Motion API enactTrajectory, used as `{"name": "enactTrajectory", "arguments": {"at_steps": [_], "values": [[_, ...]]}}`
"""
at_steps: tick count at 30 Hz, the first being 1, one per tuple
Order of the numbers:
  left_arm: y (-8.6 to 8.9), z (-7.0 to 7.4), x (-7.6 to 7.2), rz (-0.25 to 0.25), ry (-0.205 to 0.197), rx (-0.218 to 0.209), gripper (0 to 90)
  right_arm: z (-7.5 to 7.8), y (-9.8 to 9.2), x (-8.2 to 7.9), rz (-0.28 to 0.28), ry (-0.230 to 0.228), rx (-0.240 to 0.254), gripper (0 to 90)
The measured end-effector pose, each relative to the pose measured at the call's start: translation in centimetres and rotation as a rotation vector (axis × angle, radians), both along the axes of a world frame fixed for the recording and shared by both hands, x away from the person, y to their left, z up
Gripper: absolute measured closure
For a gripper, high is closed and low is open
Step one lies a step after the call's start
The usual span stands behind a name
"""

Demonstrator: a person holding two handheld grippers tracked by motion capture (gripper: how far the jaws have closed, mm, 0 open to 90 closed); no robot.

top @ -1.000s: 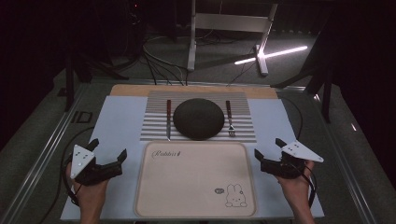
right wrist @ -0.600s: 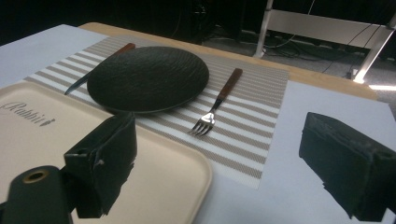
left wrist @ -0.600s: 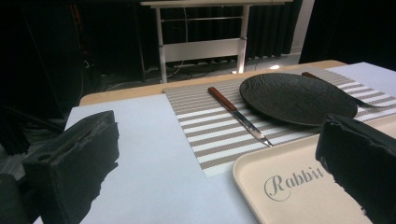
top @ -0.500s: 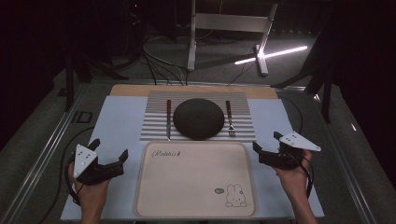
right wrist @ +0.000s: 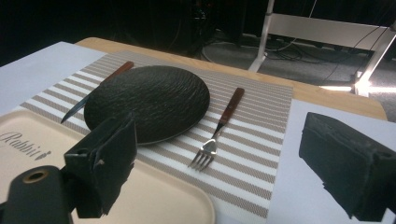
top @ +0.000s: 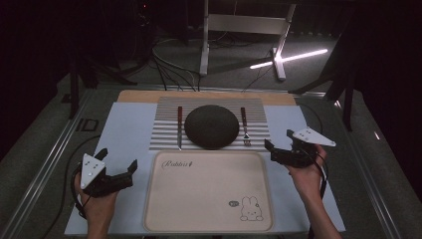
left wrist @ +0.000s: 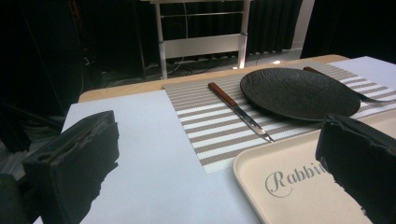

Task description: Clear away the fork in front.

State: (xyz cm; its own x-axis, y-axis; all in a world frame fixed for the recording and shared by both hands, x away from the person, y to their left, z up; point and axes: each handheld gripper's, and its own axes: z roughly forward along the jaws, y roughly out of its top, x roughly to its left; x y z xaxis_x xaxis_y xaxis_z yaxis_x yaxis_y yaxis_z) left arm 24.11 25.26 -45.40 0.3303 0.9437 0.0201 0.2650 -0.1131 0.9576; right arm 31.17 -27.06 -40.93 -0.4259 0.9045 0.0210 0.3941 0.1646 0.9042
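High view: a dark plate (top: 211, 126) centres the striped mat, a slim, stiff, slippery fork (top: 245, 127) just right of it, likely best pinched at its wooden handle; left tool (top: 118, 173) and right tool (top: 276, 151) gape wide, empty.

Black two-jaw tools (top: 118, 175) (grey plates)

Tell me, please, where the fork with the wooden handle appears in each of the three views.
High view: the fork lies on the striped placemat, right of the black plate.
Left gripper view: at the right edge, past the plate, partly hidden.
Right gripper view: centre, tines toward the camera.
Shared landmark: the black plate.
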Motion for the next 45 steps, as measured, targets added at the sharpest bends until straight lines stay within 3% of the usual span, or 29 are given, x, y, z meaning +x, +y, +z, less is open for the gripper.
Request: {"name": "enactTrajectory", "arguments": {"at_steps": [11, 21, 34, 38, 39, 45], "values": [[0.0, 0.0, 0.0, 0.003, 0.001, 0.000, 0.1, 0.9, 0.9, 2.6, -0.020, 0.028, 0.018, 11.5], [-0.1, -0.1, 0.1, 0.002, 0.002, 0.004, 0.1, 1.5, 1.3, 4.4, -0.034, 0.042, 0.006, 11.5], [-0.1, -0.1, 0.1, 0.002, 0.003, 0.008, 0.1, 1.7, 1.5, 8.4, -0.075, 0.105, -0.015, 11.5], [-0.1, -0.1, 0.1, 0.001, 0.005, 0.009, 0.1, 1.7, 1.5, 8.9, -0.082, 0.113, -0.019, 11.6], [-0.1, -0.1, 0.1, 0.001, 0.004, 0.008, 0.0, 1.8, 1.5, 9.8, -0.089, 0.120, -0.025, 11.5], [-0.1, -0.2, 0.1, 0.002, 0.004, 0.008, 0.1, 1.6, 1.5, 11.6, -0.109, 0.140, -0.042, 11.5]]}}
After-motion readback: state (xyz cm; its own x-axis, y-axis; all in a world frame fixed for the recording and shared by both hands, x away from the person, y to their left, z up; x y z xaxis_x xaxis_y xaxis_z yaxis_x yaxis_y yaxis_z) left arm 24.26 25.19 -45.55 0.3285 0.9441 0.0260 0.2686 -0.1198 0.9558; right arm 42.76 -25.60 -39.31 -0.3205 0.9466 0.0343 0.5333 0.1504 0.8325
